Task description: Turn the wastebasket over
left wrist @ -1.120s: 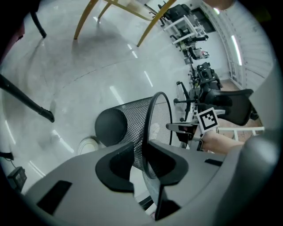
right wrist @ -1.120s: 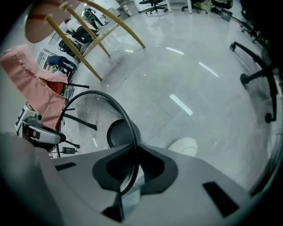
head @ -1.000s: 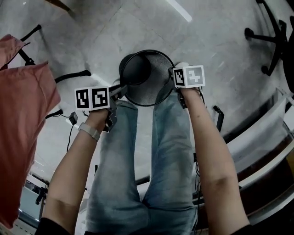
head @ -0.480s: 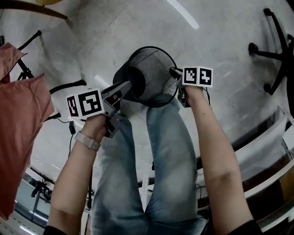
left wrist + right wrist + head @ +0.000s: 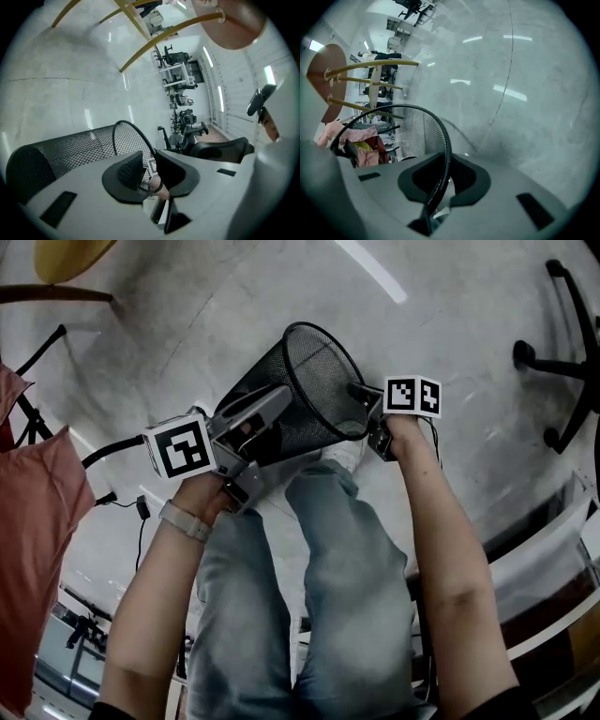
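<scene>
Polished grey floor [image 5: 187,315] is lying below. Mesh wastebasket [image 5: 309,381] is hanging tilted above it. Left hand-held gripper [image 5: 251,418] and right hand-held gripper [image 5: 364,390] are each clamping opposite sides of its rim. Judging it light and stiff; thin wire is likely slippery, so the rim is offering the best hold.

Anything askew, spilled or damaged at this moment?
Only the wastebasket is askew: it is tipped steeply toward its side, with the left gripper and the right gripper each clamped on its rim. That fits a turn-over under way. Nothing is seen spilling out, and the mesh shows no dents.
</scene>
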The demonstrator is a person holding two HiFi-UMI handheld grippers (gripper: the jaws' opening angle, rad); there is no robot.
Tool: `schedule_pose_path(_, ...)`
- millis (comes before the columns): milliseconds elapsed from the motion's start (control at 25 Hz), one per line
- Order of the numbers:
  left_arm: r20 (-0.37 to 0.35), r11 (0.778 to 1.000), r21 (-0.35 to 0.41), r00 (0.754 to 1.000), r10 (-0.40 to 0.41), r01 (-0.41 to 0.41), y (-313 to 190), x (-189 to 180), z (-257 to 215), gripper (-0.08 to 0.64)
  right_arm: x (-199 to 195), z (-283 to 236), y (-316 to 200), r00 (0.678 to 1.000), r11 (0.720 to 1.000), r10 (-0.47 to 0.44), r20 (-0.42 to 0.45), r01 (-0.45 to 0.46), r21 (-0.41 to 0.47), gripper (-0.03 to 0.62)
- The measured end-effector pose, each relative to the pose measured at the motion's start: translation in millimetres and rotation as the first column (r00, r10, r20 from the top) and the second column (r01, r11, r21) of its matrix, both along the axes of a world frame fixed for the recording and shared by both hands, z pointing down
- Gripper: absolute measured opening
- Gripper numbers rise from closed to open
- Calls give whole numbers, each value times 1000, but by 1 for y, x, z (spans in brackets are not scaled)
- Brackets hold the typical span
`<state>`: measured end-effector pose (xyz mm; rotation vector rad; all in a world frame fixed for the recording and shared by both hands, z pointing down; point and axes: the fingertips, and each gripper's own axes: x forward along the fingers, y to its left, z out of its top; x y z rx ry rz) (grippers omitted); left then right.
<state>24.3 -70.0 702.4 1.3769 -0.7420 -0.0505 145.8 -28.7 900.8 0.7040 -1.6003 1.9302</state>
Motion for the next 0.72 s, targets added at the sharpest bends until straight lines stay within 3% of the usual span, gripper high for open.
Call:
schedule_pose_path(400,74,996,35,994,84,-87,-17,18,45,94,19,43,7,998,981,51,-24,-54,-189,63)
schedule_pose_path(560,76,997,38,995,70,-73,-10,16,49,94,30,46,8,990,972,126,-64,-136,-192,71)
schedule_pose_path(720,92,994,45,992,91,-95,-7,16,46,98,46,42,-5,978,968,173,-115,-191,-162,150)
